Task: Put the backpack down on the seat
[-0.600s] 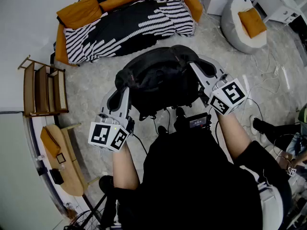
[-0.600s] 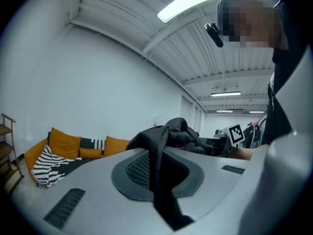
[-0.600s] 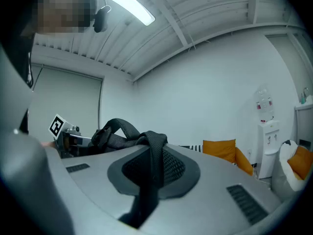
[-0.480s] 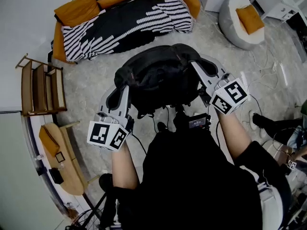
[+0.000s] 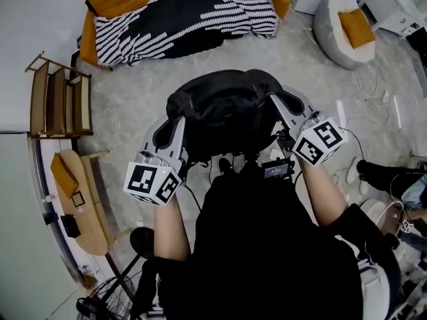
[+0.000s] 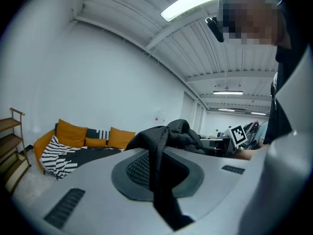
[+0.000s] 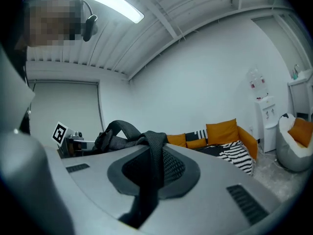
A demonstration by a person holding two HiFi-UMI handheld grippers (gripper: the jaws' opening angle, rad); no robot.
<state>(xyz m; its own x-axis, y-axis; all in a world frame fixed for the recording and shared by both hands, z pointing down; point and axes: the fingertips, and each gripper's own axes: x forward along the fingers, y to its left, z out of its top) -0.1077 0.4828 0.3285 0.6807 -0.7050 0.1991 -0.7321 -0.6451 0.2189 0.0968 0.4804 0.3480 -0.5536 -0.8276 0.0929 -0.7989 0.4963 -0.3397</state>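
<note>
A black backpack (image 5: 223,112) hangs in front of me above the grey floor, carried between both grippers. My left gripper (image 5: 176,122) is shut on a black mesh strap (image 6: 159,175) at the bag's left side. On the bag's right side, my right gripper (image 5: 279,104) is shut on the other mesh strap (image 7: 152,173). The seat is a sofa (image 5: 187,12) with orange cushions and a black-and-white striped blanket, against the wall ahead and well apart from the bag. The sofa (image 6: 83,143) shows beyond the left jaws, and the sofa (image 7: 225,141) beyond the right jaws.
A wooden shelf rack (image 5: 57,99) stands at the left wall, with a low wooden table (image 5: 80,205) nearer me. A grey beanbag with an orange cushion (image 5: 347,29) sits at the far right. Cables (image 5: 373,105) lie on the floor to the right. A bicycle wheel (image 5: 100,305) is at bottom left.
The sofa and shelf now sit higher in the head view, and the sofa has slid a little to the right. The backpack stays held between both grippers, with both grips unchanged.
</note>
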